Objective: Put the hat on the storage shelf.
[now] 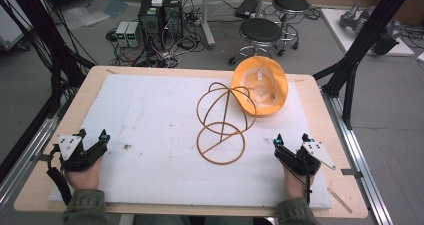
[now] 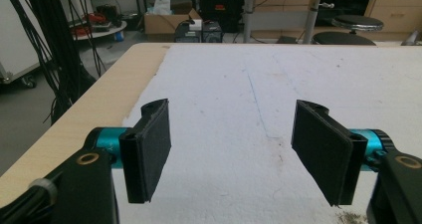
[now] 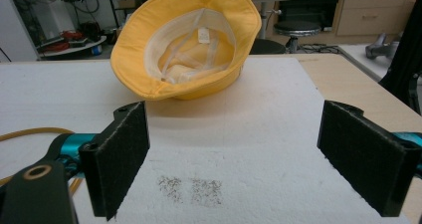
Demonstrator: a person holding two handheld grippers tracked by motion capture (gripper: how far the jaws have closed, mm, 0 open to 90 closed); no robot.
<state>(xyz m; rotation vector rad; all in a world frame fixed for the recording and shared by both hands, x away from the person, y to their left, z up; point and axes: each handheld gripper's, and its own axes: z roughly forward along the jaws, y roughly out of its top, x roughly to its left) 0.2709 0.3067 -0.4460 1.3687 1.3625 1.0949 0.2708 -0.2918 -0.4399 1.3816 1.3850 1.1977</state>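
A: How are the fingers set at this moment?

B: The left gripper (image 1: pixel 92 137) is seen at the lower left of the high view with its black padded fingers (image 2: pixel 147 149) spread wide and nothing held between them. The right gripper (image 1: pixel 291 139), at the lower right of that view, is likewise released, its fingers (image 3: pixel 118 157) well apart over bare foam.

A: And what is to be handled?

B: The soft yellow fabric bucket hat (image 1: pixel 260 84) is found right of centre in the upper half of the high view, lying crown-down with its pale lining turned upward. In the right gripper view it is seen at the upper centre (image 3: pixel 186 40), ahead of the open fingers and apart from them. Just beside it, at the centre of the high view, a thin tan wire-hoop stand (image 1: pixel 223 123) is set on the white foam sheet (image 1: pixel 150 115) that covers the pale wooden tabletop (image 1: pixel 327 135).

A: How is the hat likely to behave?

B: It is judged light and limp; it would be expected to fold and sag when lifted, though no breakage is to be feared. The cloth should not slip against padded fingers.

A: Where should hold be taken?

B: The near brim edge is best pinched, since it is raised off the foam and thin enough to be closed upon. The hoop stand is judged light, springy and easily knocked.
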